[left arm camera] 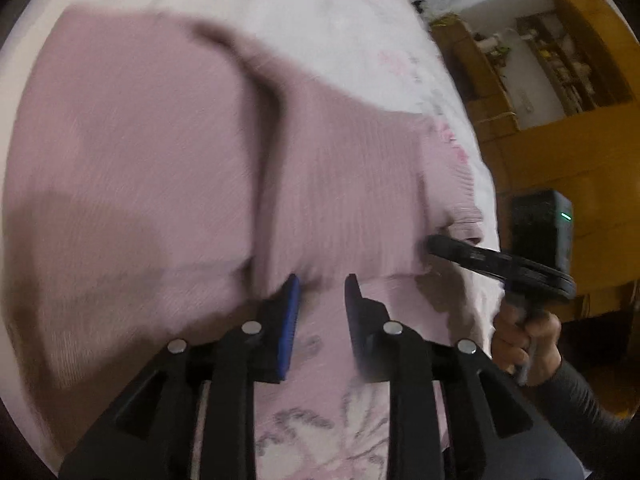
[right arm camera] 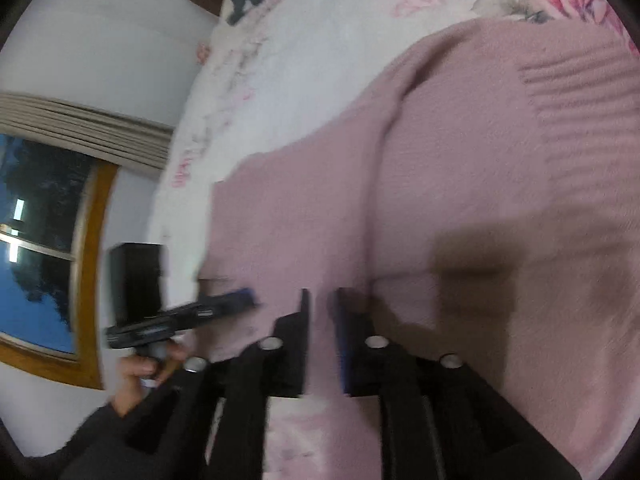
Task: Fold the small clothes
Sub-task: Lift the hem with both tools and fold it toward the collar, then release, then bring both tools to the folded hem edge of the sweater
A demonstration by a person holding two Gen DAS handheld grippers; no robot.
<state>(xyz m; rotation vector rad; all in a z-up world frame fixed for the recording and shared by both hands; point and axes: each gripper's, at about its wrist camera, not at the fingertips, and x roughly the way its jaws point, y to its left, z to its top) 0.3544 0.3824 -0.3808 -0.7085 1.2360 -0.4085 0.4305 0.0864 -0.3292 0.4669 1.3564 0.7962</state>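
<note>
Garment: a pink ribbed knit top [left arm camera: 160,152] is spread flat on a floral bedsheet [left arm camera: 320,420], its near hem lying just ahead of both tools so that the edge can be reached
Fold line: a raised crease [left arm camera: 268,120] is seen running across the knit, judged to mark a part already turned over
Left gripper [left arm camera: 322,286]: jaws are held narrowly apart with nothing between them, tips set at the near hem, probably to pinch it
Right gripper [right arm camera: 320,300]: jaws are likewise narrowly parted and empty, poised at the same hem beside the other tool
Spacing: the two tools are kept side by side along the edge, presumably so it lifts evenly
Blur: contact with the cloth cannot be told
</note>
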